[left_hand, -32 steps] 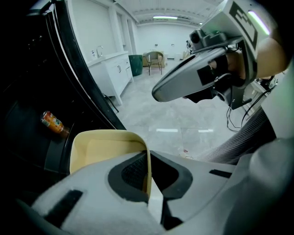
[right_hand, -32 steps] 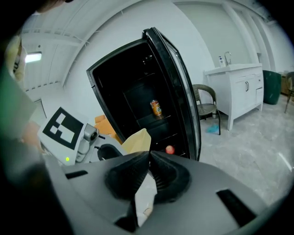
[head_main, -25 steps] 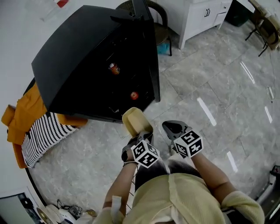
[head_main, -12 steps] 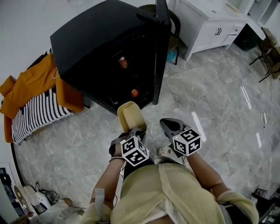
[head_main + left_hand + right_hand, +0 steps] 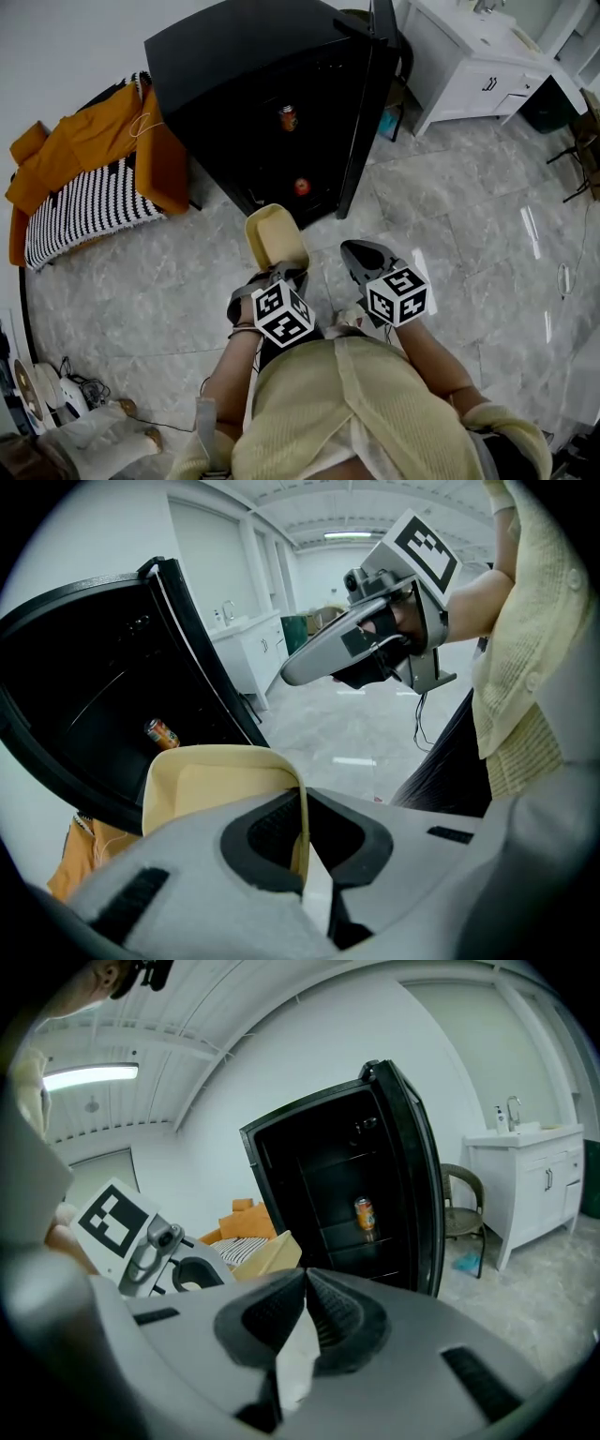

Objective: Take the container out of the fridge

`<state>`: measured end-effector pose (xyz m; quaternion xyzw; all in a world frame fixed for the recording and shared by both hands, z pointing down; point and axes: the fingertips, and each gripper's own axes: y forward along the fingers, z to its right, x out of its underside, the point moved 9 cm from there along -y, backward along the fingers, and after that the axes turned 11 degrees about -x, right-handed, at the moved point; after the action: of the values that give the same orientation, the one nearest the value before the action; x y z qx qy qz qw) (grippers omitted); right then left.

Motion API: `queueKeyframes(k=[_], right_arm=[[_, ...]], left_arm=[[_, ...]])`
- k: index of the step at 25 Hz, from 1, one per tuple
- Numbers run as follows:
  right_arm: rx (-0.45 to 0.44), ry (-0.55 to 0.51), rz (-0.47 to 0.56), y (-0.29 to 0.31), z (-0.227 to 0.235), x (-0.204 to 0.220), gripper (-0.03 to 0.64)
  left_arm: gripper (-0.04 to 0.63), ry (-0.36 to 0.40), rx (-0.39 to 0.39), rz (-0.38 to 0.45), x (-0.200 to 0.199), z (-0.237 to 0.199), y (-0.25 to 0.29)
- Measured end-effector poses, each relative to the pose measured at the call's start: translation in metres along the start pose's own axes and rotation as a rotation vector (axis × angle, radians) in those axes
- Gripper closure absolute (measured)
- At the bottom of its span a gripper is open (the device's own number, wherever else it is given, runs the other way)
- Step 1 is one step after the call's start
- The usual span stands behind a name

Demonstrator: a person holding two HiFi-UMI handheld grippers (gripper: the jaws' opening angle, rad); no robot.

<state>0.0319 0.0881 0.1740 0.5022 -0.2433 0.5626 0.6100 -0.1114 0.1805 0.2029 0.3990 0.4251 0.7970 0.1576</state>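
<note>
A: Nearest you, your left tool (image 5: 279,274) pinches one wall of the pale yellow container (image 5: 273,236), jaws closed tight on its rim.
B: Your right tool (image 5: 360,255), just beside it, has its jaws pressed together on nothing.
A: The container hangs over the grey floor (image 5: 450,216), outside the black fridge (image 5: 234,66).
B: Beyond, the fridge door (image 5: 366,112) stands open; an orange can (image 5: 288,117) sits on a shelf inside.

Orange cloth (image 5: 84,150), white cabinet (image 5: 461,58)
</note>
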Motion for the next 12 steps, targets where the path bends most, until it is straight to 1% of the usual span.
queueKeyframes(k=[5, 12], right_arm=[[-0.029, -0.021, -0.025, 0.008, -0.010, 0.002, 0.588], [-0.020, -0.050, -0.064, 0.011, -0.012, 0.001, 0.589]], left_arm=[[0.571, -0.068, -0.010, 0.009, 0.008, 0.001, -0.010], [0.570, -0.098, -0.050, -0.024, 0.021, 0.002, -0.021]])
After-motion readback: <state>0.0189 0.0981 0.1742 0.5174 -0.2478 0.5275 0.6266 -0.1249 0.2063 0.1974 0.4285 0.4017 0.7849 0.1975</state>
